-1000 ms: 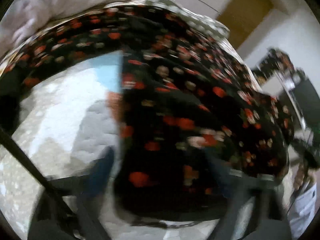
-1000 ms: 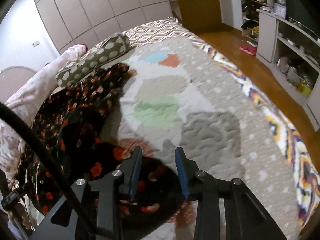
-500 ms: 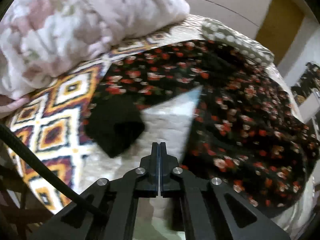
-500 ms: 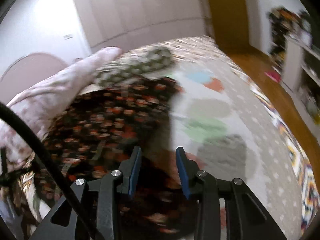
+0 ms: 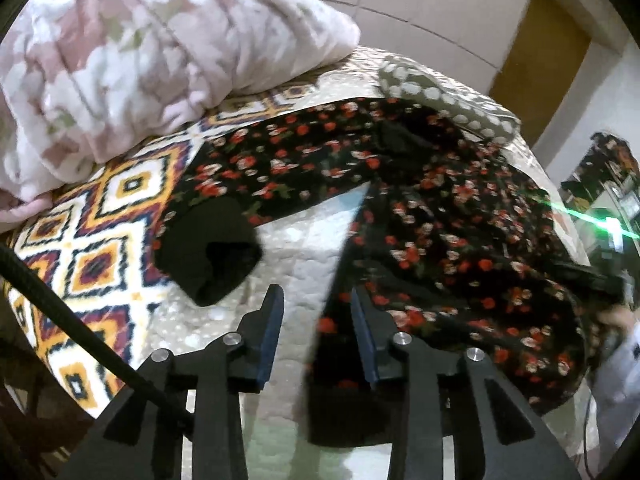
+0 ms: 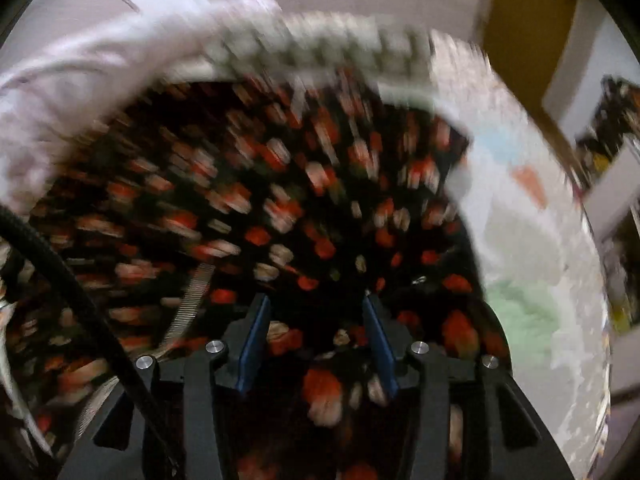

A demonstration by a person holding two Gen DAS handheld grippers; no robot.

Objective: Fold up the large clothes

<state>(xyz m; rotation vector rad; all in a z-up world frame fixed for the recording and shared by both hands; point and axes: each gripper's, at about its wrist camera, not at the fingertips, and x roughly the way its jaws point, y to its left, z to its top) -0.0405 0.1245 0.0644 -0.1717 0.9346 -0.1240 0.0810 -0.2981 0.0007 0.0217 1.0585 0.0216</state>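
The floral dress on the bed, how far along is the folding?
Early. Done: the floral dress is laid out on the quilt, one sleeve stretched sideways. In hand: nothing; the left gripper, jaws opening, is empty. Left: every fold.

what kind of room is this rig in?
Most likely a home bedroom: a bed with a patterned quilt, a bunched pink blanket at one end, and a black floral garment spread across it.

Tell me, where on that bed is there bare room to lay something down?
A pale quilted patch lies bare between the black floral garment's sleeve and body. The diamond-patterned border left of the sleeve is also bare. Farther back is crowded: pink fluffy blanket and dotted pillow.
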